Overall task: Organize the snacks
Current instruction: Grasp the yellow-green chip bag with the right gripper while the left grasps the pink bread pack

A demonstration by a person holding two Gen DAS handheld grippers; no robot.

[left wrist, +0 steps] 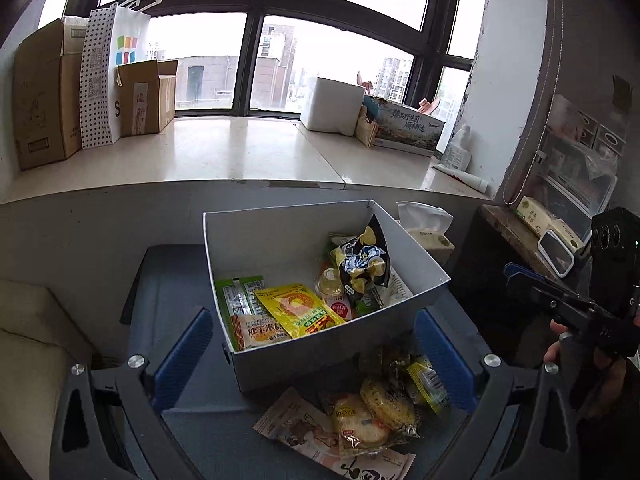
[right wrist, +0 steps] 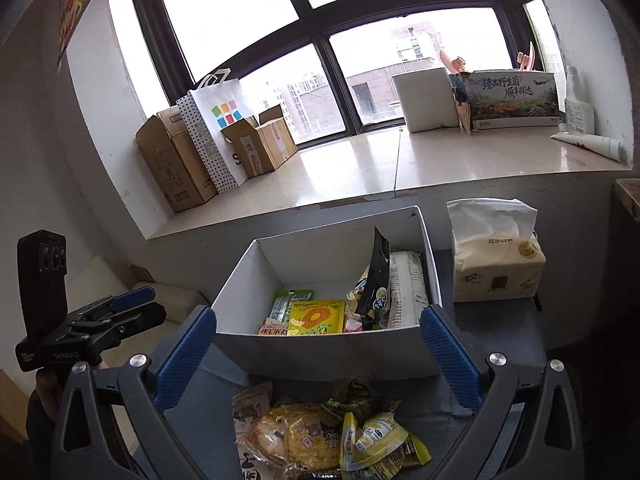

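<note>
Loose snacks (left wrist: 360,420) between open left tongs (left wrist: 316,352), before box (left wrist: 320,360).

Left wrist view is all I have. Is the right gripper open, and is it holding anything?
Observer: The right gripper is open and empty; in its own view its fingers frame the white box's near wall.
Operator: What's behind the black chip bag?
Observer: A white printed packet stands against the box's right wall, behind the black chip bag.
Operator: And the tissue pack?
Observer: The tissue pack stands upright to the right of the box, with a gap between them.
</note>
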